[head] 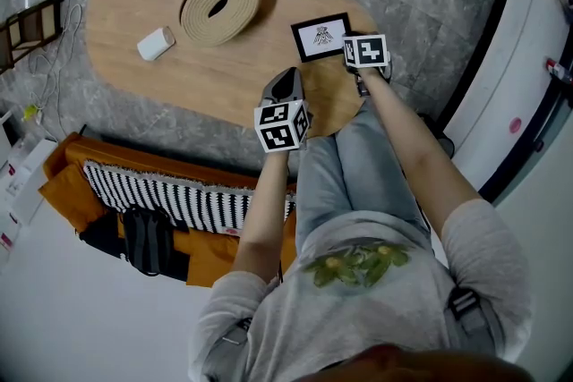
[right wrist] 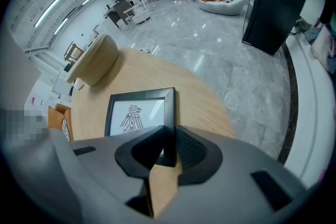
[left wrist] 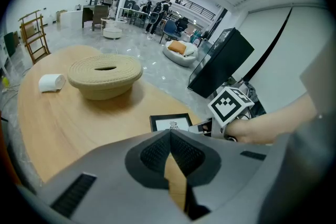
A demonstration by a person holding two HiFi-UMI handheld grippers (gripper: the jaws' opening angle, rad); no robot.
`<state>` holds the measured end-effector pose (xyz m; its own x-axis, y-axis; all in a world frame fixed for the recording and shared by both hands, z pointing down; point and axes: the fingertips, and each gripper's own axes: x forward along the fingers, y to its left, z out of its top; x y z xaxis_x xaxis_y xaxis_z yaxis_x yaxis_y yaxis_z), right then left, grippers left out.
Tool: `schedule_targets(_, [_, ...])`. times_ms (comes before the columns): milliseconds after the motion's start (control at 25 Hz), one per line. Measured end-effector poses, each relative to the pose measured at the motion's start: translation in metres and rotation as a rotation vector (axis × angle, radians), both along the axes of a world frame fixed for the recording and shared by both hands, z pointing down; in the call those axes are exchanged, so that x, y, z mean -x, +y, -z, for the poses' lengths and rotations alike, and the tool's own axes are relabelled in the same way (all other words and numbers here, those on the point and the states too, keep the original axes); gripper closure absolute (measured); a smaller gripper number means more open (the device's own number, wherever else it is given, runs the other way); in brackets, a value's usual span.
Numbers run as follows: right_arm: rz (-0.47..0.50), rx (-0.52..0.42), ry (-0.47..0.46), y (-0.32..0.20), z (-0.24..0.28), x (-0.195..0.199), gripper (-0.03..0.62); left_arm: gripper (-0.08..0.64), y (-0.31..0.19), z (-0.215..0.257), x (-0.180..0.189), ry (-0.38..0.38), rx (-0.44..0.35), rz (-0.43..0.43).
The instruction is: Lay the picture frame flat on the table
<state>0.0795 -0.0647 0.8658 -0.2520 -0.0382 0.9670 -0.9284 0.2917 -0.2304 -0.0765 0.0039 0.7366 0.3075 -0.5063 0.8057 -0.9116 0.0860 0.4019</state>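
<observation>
The black picture frame [head: 320,37] with a bird drawing lies face up near the right end of the oval wooden table [head: 134,4]. It looks flat or nearly flat on the wood, also in the left gripper view [left wrist: 171,122]. My right gripper [head: 352,56] is at the frame's right border. In the right gripper view that border [right wrist: 169,113] runs in between the two pads, and the right gripper [right wrist: 169,138] is shut on it. My left gripper [head: 286,80] hovers over the table's near edge, just short of the frame. Its pads meet with nothing between them [left wrist: 170,136].
A round woven basket [head: 221,4] and a small white object [head: 156,43] sit further left on the table. An orange seat with a striped cloth [head: 170,192] stands at the table's near side. Grey stone floor surrounds it, with a wooden rack [head: 31,27] at far left.
</observation>
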Motion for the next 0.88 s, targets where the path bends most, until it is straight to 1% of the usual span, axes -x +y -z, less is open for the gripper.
schedule_targets(200, [0.001, 0.015, -0.033, 0.000, -0.004, 0.001, 0.512, 0.544, -0.001, -0.001, 0.001, 0.000, 0.001, 0.001])
schedule_targets(560, [-0.003, -0.016, -0.032, 0.000, -0.001, 0.000, 0.512, 0.543, -0.002, 0.004, 0.001, -0.008, 0.002, -0.010])
schedule_targets(600, [0.003, -0.014, -0.033, 0.000, 0.000, -0.001, 0.508, 0.545, -0.002, 0.004, 0.001, -0.014, 0.005, -0.013])
schedule_targets(680, [0.026, -0.010, -0.038, 0.000, 0.003, -0.001, 0.475, 0.545, -0.003, 0.005, 0.003, -0.022, 0.008, -0.015])
schedule_targets(760, [0.043, -0.009, -0.045, 0.001, 0.008, 0.000, 0.462, 0.543, -0.004, 0.008, 0.004, -0.020, 0.008, -0.012])
schedule_targets(880, [0.057, -0.030, -0.058, 0.002, 0.020, 0.004, 0.459, 0.545, -0.006, 0.016, 0.006, -0.013, 0.002, -0.012])
